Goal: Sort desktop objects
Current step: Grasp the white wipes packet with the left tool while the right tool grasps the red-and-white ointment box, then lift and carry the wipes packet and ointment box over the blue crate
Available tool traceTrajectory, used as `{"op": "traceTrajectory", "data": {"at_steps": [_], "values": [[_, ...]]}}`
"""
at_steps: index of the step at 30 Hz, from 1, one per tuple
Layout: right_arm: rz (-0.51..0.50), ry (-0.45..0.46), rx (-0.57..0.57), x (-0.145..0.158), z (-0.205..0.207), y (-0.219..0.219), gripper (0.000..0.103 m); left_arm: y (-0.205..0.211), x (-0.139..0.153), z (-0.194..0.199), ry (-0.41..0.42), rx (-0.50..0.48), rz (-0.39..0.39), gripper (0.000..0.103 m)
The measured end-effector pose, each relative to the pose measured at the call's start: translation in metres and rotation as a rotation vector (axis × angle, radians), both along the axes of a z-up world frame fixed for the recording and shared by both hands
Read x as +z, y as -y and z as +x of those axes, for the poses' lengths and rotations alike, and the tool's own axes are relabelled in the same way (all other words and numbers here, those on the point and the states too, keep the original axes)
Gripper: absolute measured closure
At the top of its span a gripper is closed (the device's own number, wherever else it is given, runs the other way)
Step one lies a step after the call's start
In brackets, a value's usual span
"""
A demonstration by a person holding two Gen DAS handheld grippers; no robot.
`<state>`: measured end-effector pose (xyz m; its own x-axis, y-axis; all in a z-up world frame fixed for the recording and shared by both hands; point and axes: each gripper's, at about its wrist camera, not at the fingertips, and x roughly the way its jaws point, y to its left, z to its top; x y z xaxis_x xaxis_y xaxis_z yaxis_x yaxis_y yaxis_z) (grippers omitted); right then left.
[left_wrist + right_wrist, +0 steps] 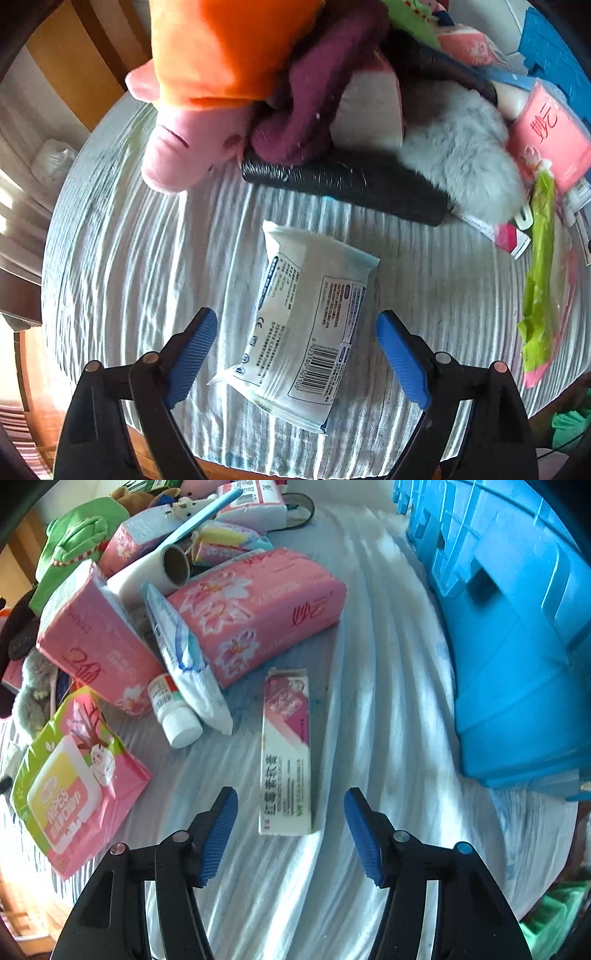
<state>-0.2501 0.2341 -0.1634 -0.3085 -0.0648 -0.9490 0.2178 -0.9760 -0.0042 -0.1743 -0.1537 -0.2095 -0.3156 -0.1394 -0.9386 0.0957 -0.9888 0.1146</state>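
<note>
In the left wrist view a white packet with a barcode (306, 325) lies flat on the striped cloth. My left gripper (297, 325) hangs over it, open, its blue pads wide on either side and not touching it. In the right wrist view a narrow pink and white carton (286, 753) lies lengthwise on the cloth. My right gripper (290, 803) is open above the carton's near end, and both pads stand apart from it.
A blue plastic crate (509, 635) fills the right. Pink tissue packs (255, 613), a wipes pack (70, 786), a white bottle (175, 716) and a tube (184, 657) crowd the left. A pink plush (184, 147), black roll (343, 184) and grey fur toy (461, 162) lie beyond the packet.
</note>
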Motion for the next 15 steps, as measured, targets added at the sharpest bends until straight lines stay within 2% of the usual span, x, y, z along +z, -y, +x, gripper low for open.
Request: {"op": "traceTrajectory", "data": {"at_steps": [2,4,5,6,7,8,9,12,15], "values": [[0.005,-0.006,-0.001,0.003,-0.005,0.001,0.043,0.001,-0.009,-0.001,0.021,0.009,-0.012,0.013],[0.014,-0.009,0.005,0.005,-0.01,0.004,0.043,0.005,-0.009,-0.002,0.004,0.018,0.006,0.013],[0.017,-0.008,0.009,0.006,-0.012,0.006,0.044,0.008,-0.009,-0.003,0.0,0.027,0.024,0.016],[0.018,-0.007,0.015,0.006,-0.014,0.008,0.049,0.01,-0.009,-0.003,-0.007,0.032,0.049,0.027],[0.018,-0.004,0.022,0.006,-0.016,0.011,0.056,0.014,-0.008,-0.004,-0.017,0.037,0.09,0.033],[0.017,0.002,0.029,0.004,-0.018,0.015,0.057,0.016,-0.008,-0.004,-0.021,0.045,0.115,0.044],[0.018,0.01,0.034,0.002,-0.019,0.018,0.058,0.017,-0.007,-0.005,-0.023,0.049,0.12,0.047],[0.025,0.028,0.052,-0.004,-0.021,0.025,0.073,0.016,-0.003,-0.006,-0.033,0.05,0.086,0.052],[0.026,0.002,0.063,0.005,-0.016,0.03,0.075,0.016,0.011,-0.002,-0.065,0.056,0.068,0.053]]}}
